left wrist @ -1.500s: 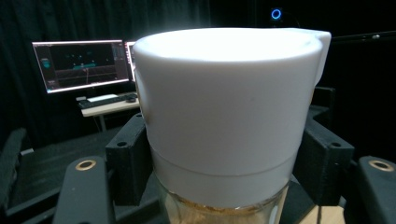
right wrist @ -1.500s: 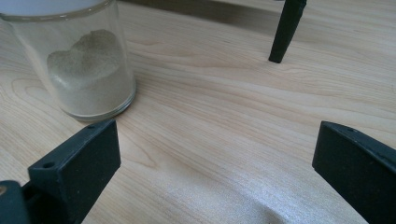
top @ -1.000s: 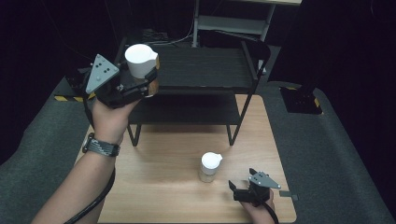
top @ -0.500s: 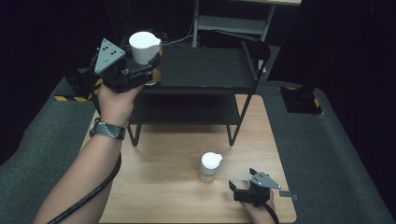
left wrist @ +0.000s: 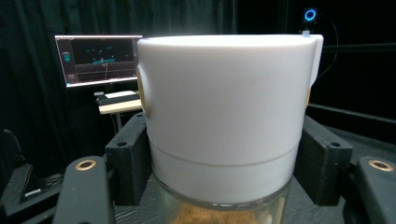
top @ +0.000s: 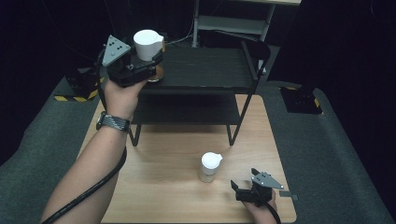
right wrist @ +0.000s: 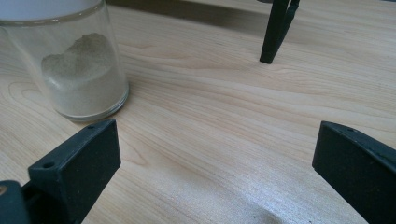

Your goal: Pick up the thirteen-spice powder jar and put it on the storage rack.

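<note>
Carried farther over the black metal rack's (top: 201, 70) top shelf, the white-capped glass jar (top: 148, 45) sits clenched in the left gripper (top: 140, 65), likely ready for setting down, while the right gripper (top: 254, 190) rests released

No text, label, brand or number can be read on anything here.

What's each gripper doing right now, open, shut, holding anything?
Left gripper: shut on the jar, held above the shelf.
Right gripper: open, holding nothing, low over the table near the other jar.
</note>
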Demonstrator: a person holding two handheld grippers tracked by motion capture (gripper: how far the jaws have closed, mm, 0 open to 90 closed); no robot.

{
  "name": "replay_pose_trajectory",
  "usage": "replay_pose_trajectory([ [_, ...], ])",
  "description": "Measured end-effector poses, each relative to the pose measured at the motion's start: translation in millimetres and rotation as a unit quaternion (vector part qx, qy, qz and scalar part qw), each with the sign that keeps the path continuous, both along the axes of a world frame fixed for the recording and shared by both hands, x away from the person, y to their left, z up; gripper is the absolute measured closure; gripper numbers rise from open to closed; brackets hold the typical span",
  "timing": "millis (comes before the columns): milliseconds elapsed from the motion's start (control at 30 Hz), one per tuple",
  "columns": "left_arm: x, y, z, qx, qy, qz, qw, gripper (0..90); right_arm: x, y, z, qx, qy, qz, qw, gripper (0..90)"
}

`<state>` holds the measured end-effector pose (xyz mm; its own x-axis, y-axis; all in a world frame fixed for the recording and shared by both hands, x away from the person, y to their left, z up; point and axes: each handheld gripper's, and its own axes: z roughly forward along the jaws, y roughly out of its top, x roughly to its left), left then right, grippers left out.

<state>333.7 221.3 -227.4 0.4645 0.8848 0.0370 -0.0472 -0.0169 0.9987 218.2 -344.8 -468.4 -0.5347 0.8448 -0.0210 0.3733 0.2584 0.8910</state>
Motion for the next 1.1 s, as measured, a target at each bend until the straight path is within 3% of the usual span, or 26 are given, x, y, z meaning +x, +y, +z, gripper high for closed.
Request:
replay_pose_trajectory([
  [500,11.3,-3.6,-0.1,-0.004,0.006,-0.005,1.0,30.6,0.7,-0.3,0.2,-0.001,0.001,0.002,1.0,0.4],
  [1100,13.9,-3.4,0.1,-0.009,0.012,-0.006,0.9999,30.2,0.4,-0.3,0.0,0.0,0.0,0.002,1.0,0.4],
])
